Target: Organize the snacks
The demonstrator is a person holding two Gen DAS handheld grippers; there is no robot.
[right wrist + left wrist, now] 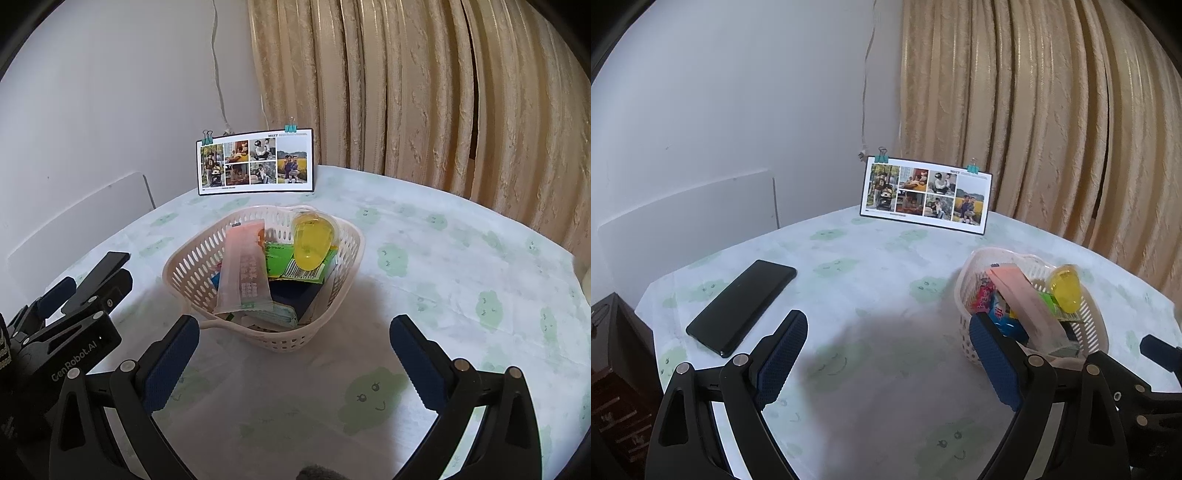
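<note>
The basket (264,273) of snacks stands near the middle of the counter (461,258), holding a pink packet (243,273), a yellow jelly cup (312,242) and a green wrapper (291,264), with the packs underneath mostly hidden. The right tool (295,354) hovers just in front of it, spread wide and empty. The left tool (890,354) hangs beside the basket, equally wide and empty, near a phone (742,306), with bare counter around and a photo card (255,162) at the far edge.

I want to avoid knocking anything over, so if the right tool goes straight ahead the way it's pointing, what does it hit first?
Most likely the near rim of the basket, which sits directly ahead of the open right tool, with only bare tablecloth between. Depth is uncertain.
</note>
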